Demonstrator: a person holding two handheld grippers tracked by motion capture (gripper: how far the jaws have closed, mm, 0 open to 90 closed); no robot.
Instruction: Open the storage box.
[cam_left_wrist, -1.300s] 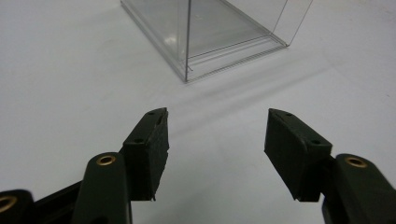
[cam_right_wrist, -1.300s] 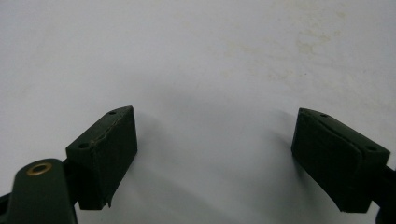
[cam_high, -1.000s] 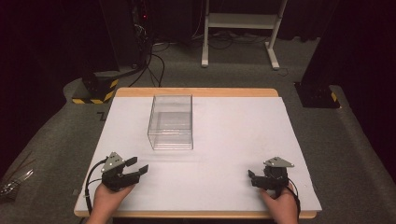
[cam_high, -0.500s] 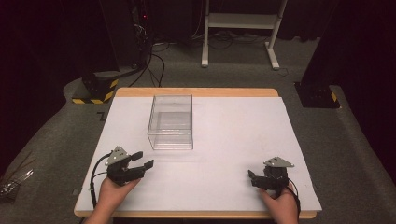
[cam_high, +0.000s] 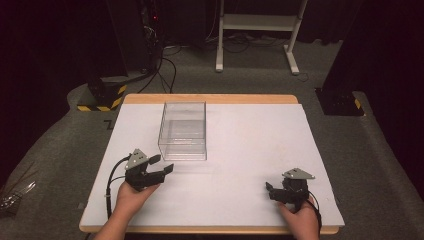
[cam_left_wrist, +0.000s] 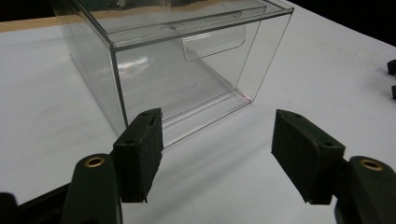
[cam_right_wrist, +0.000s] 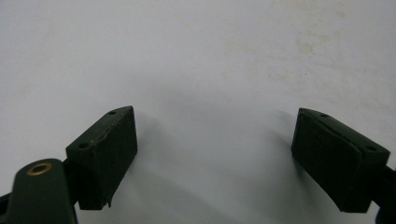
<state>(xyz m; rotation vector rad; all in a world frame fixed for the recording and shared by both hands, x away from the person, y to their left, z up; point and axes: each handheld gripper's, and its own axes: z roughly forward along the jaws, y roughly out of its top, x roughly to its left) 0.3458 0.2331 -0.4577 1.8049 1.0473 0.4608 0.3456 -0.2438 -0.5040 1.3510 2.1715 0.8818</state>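
Lying beyond left fingers (cam_left_wrist: 140, 149): clear box (cam_left_wrist: 187, 60).

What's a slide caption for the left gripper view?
Left gripper, jaws open, facing the near corner of an empty clear plastic box on the white table.

The counter (cam_high: 240, 150) is covered in plain white, with a pale wood edge showing along its far and near sides. On it stands a clear, colourless box (cam_high: 183, 131), its walls catching faint white glints. The left claw (cam_high: 161, 165) is black with a grey plate on top; close up, its dark pads (cam_left_wrist: 140, 154) sit by brass-coloured rivets. The right claw (cam_high: 270, 190) is the same black and grey. The floor (cam_high: 60, 150) is grey carpet. A black block with yellow-and-black hazard stripes (cam_high: 102, 97) sits beyond the counter, near a white frame (cam_high: 260, 22).
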